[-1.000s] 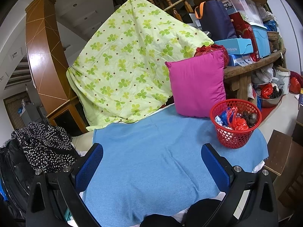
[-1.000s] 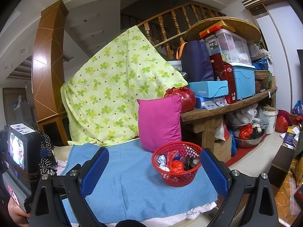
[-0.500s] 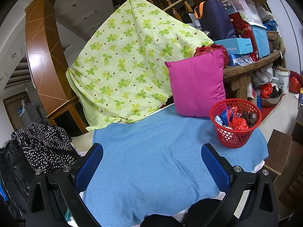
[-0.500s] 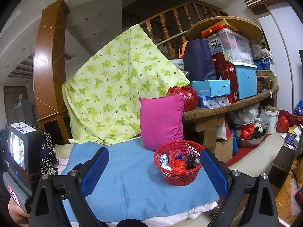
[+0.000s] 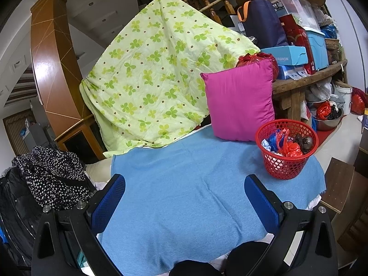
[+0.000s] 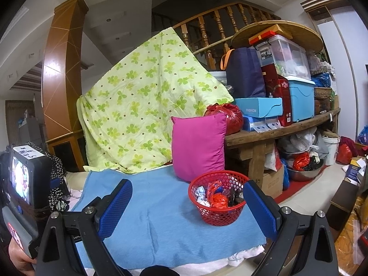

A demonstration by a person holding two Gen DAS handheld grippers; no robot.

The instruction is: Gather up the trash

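Note:
A red mesh basket (image 5: 284, 169) stands on the right part of a blue cloth (image 5: 184, 195); it holds crumpled trash, among it a red plastic bag (image 5: 292, 149) and blue and white scraps. The basket also shows in the right wrist view (image 6: 218, 216), with the red bag (image 6: 217, 200) inside. My left gripper (image 5: 185, 204) is open and empty, held back over the cloth, left of the basket. My right gripper (image 6: 187, 207) is open and empty, with the basket just in front of its right finger (image 6: 260, 209).
A magenta pillow (image 5: 239, 101) leans behind the basket. A green clover quilt (image 5: 151, 73) drapes over the back. A wooden bench (image 6: 276, 133) stacked with boxes is at right. Dark spotted clothes (image 5: 53, 177) lie at left. The other gripper's screen (image 6: 20, 181) shows at far left.
The right wrist view has shifted a little, so the basket sits slightly further right and lower. The left view is unchanged. Both grippers stay open.

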